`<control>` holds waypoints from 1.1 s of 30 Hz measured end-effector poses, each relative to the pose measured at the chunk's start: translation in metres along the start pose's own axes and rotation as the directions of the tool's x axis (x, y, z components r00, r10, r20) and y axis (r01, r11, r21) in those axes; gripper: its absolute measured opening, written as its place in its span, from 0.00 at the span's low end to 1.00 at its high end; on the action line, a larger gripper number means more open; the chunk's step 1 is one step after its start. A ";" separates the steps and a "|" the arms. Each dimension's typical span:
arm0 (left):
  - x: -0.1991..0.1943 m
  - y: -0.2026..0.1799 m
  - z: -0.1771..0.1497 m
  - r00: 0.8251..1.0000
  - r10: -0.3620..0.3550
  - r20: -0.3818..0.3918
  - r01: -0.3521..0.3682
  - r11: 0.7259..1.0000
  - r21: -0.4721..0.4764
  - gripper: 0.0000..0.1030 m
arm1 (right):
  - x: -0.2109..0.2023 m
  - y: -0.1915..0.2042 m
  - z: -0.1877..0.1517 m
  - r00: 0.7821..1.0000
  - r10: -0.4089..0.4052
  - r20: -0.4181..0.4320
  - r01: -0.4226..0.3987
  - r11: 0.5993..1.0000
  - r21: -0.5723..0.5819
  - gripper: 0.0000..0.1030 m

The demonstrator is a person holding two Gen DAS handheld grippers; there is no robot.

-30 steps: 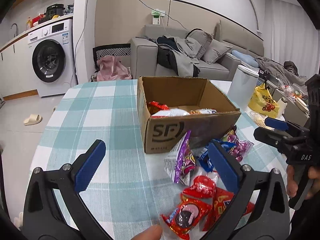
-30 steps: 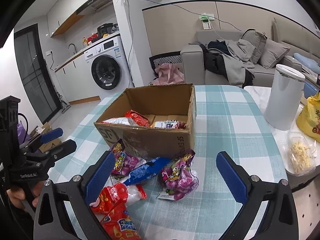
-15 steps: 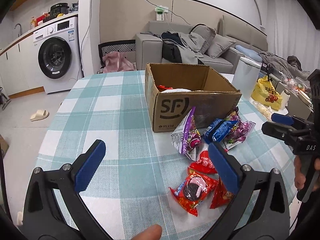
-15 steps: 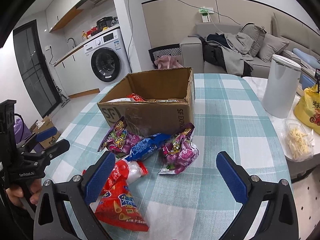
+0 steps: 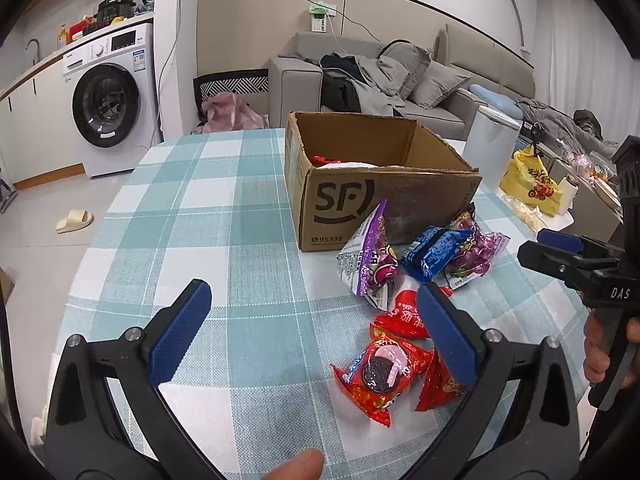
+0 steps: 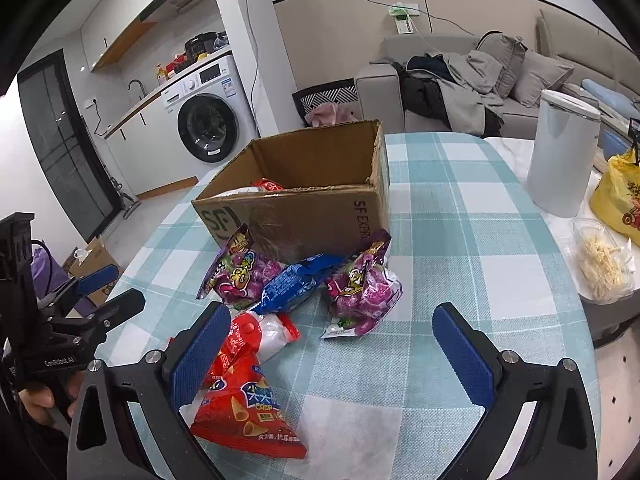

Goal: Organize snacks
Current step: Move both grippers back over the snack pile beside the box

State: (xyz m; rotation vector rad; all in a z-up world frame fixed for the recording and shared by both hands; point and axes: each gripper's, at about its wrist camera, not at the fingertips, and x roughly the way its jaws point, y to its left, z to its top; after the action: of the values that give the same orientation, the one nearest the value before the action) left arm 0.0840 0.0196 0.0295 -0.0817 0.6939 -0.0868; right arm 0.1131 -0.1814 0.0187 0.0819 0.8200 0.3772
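A: Both grippers over the table (image 5: 248, 216), checked cloth. Left gripper (image 5: 310, 326) spread wide, nothing btwn the pads. Right gripper (image 6: 328, 350), same, wide apart & empty.

B: Snacks?

A: Heap just in front of the cardboard box (image 5: 384, 196), near side w/ the SF logo. 2 purple bags: 1 (image 5: 370, 258) leaning on the box, the other (image 5: 476, 246) to its right. Blue packet (image 5: 432, 250) btwn them.

B: Reds?

A: 3 nearer the cameras. Cookie pack (image 5: 380, 372) flat on the cloth, red cone-snack bag (image 6: 248, 412) beside it, red-and-white pouch (image 6: 260, 334) just behind. Left gripper's right pad hangs over the reds; touching or not, can't tell.

B: Inside the box?

A: Box open on top, a couple packs at the bottom, 1 red; rest hidden by the wall.
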 end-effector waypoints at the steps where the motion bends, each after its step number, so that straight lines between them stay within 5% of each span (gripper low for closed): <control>1: 0.000 -0.001 0.000 1.000 -0.001 0.001 0.001 1.000 0.000 0.99 | 0.001 0.000 -0.001 1.000 -0.001 -0.002 0.001 1.000 0.000 1.00; 15: 0.022 -0.012 -0.013 0.996 -0.003 -0.092 0.008 0.999 0.052 0.99 | 0.025 -0.010 -0.008 0.993 -0.034 -0.116 0.035 0.999 0.008 1.00; 33: 0.023 -0.004 -0.029 0.990 0.019 -0.140 -0.009 0.998 0.069 0.99 | 0.033 0.051 -0.033 0.960 0.119 -0.254 -0.170 0.967 -0.188 1.00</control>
State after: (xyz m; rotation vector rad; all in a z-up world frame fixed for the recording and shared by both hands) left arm 0.0830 0.0114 -0.0068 -0.0055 0.8318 -0.1031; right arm 0.0943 -0.1241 -0.0156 -0.1020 1.0130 0.6188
